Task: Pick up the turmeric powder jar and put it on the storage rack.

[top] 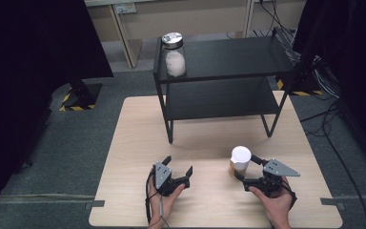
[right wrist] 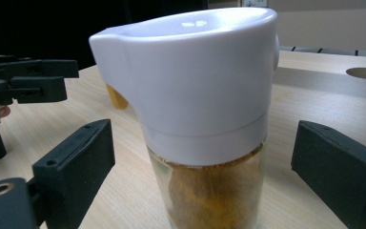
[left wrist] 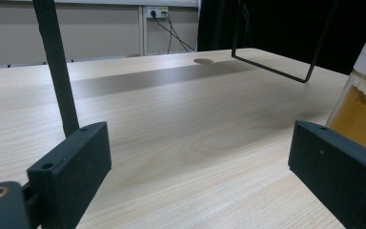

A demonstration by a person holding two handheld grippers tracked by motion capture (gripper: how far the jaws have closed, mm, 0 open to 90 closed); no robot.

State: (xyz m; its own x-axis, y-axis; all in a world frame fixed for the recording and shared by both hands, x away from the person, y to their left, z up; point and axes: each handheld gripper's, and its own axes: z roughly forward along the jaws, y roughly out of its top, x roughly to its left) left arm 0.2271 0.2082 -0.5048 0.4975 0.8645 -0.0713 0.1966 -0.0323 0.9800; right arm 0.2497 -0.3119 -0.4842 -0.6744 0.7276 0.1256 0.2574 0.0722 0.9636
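- While the spice jar point(top: 240, 162) stands upright on the near right part of the wooden table point(top: 133, 143), the right gripper point(top: 248, 172) sits just beside it on its near right side, held in the person's right hand point(top: 274, 202).
- In the right gripper view the jar point(right wrist: 205, 129) rises between the two black jaws, with bare table showing in a gap on each side, so the jaws are spread and not pressing on the glass.
- The jar has a white cap and clear glass, with orange-brown powder inside.
- The left gripper point(top: 177, 164) rests on the near middle of the table, in the left hand point(top: 164, 202), apart from the jar on its left.
- Its jaws stand wide apart over bare wood in the left gripper view, holding nothing; the jar point(left wrist: 362, 109) shows at the right edge there.
- A black two-level shelf point(top: 228, 62) stands at the far side of the table.
- On its top level, at the far left corner, stands a glass jar with a metal lid point(top: 174, 55) and white contents.
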